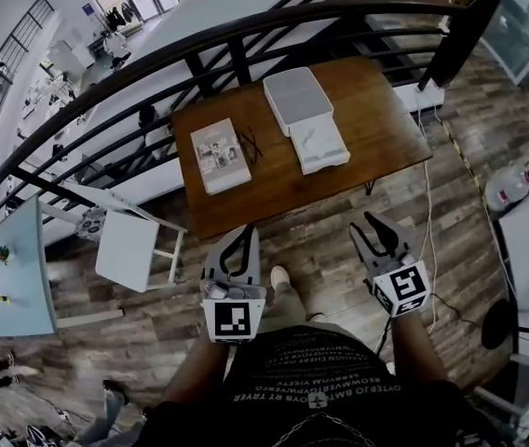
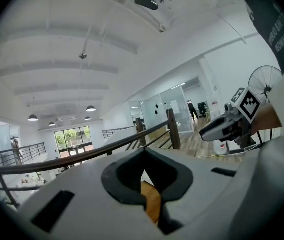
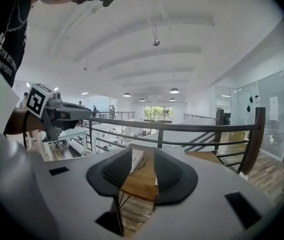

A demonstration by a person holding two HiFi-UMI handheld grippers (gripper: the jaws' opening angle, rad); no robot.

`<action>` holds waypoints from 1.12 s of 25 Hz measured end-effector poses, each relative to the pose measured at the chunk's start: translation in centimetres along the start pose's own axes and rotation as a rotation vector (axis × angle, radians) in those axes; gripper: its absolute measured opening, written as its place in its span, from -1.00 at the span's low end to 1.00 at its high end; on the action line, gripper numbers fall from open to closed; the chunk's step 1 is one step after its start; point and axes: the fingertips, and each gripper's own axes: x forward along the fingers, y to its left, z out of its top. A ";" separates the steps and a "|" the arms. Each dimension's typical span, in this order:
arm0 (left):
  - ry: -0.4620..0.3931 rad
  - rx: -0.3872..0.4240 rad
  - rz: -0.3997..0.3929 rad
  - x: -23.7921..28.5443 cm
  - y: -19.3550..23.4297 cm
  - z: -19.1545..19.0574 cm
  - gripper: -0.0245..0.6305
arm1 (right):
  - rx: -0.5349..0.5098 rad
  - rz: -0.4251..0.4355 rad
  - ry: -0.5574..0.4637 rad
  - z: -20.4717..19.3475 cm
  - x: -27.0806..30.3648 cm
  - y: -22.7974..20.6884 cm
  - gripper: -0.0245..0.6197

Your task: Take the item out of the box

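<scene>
Brown wooden table (image 1: 274,189) beside railing | white open rectangular box (image 1: 330,156) well ahead of right claw (image 1: 363,223) | both claws empty: right jaws apart, left claw (image 1: 246,234) barely parted | you should approach level and open the left wider.

A dark wooden worktop (image 1: 274,189) stands on a plank floor (image 1: 339,277), just beside a curved black railing (image 1: 246,31) that runs past its far edge. Left of the worktop, near its front corner, is a small white stool (image 1: 129,250). Further left is a pale blue table (image 1: 18,277) bearing a few small coloured things (image 1: 2,254). A white cable (image 1: 429,212) trails over the floor at the worktop's right side. Beyond the railing lies a bright white hall with round ceiling lamps (image 2: 90,108), tall windows (image 2: 72,136) at the far end and glass walls (image 3: 277,114). A standing fan (image 2: 264,81) shows at the right.
</scene>
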 end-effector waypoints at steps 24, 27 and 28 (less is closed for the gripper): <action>-0.038 0.017 -0.077 12.7 7.3 0.9 -0.91 | -0.004 -0.045 0.017 3.9 11.2 -5.6 -0.50; -0.056 0.012 -0.082 13.5 8.5 1.2 -0.91 | -0.017 -0.060 -0.009 5.2 12.5 -5.7 -0.50; -0.056 0.007 -0.085 13.7 9.0 1.1 -0.91 | -0.021 -0.064 -0.010 5.5 13.0 -5.7 -0.50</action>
